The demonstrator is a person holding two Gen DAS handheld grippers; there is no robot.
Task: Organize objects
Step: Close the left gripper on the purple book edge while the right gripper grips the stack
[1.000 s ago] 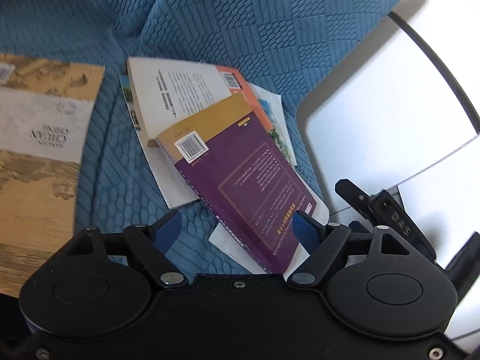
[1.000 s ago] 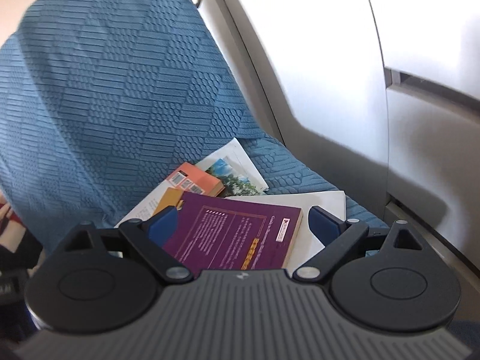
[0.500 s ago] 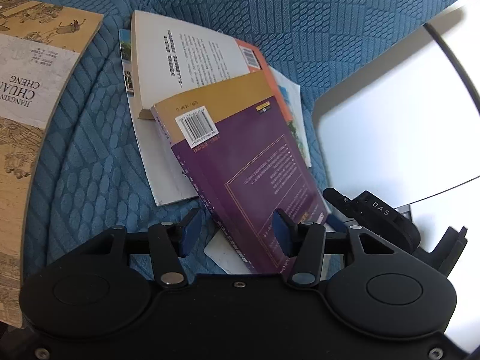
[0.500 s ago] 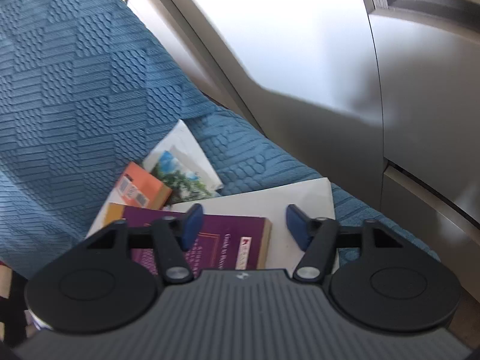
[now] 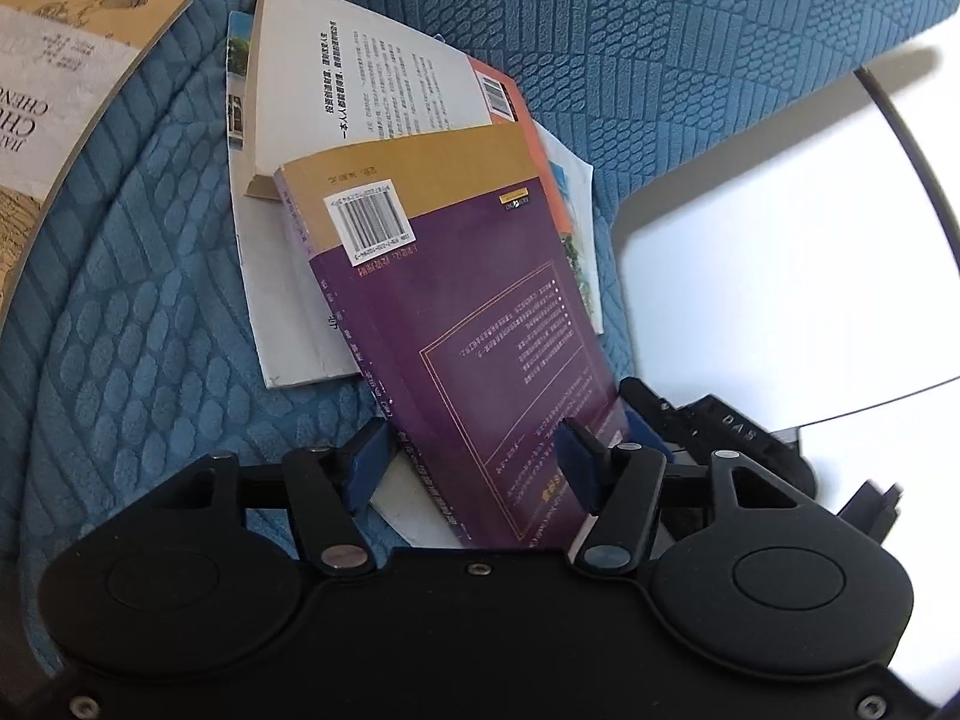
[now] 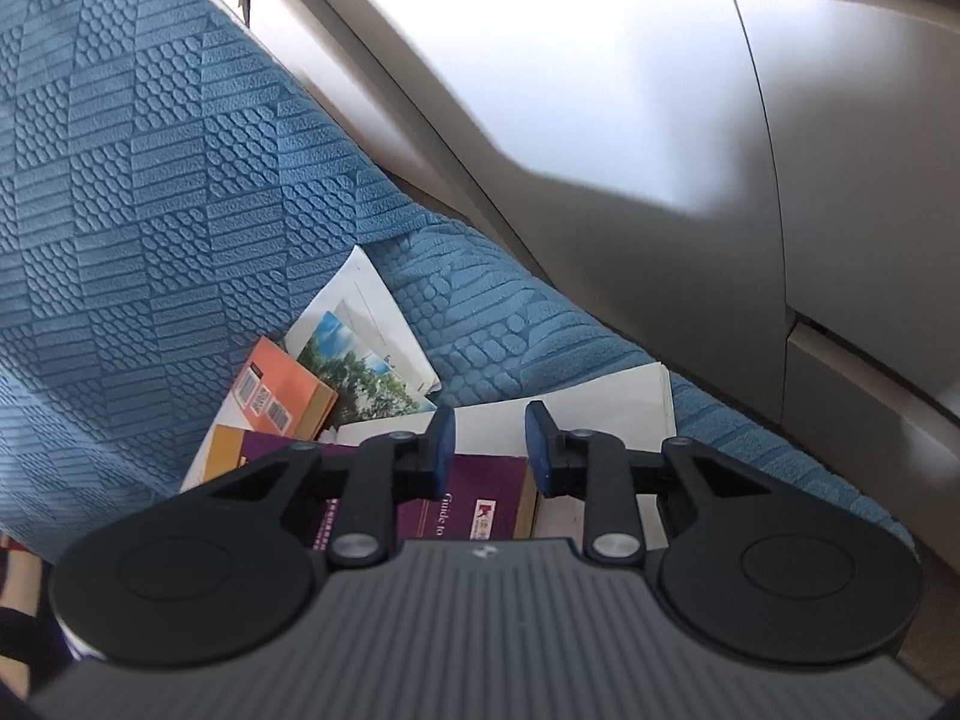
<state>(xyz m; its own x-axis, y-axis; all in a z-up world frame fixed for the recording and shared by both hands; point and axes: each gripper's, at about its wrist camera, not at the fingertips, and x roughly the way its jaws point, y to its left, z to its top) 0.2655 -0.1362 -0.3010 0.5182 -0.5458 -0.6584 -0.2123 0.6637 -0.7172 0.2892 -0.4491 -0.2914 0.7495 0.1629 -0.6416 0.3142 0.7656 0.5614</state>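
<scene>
Left wrist: left tool [image 5: 474,459], opening, straddles purple book's [image 5: 480,324] near edge.

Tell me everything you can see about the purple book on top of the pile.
The purple book is a paperback lying back cover up and askew on top of the other books on the blue textured cover. It has a mustard band with a white barcode sticker, a thin framed text box and a purple spine. Its near end lies between the left gripper fingers.

Left gripper [image 5: 474,456] opening, right gripper [image 6: 489,447] closing (both angled downward).
</scene>
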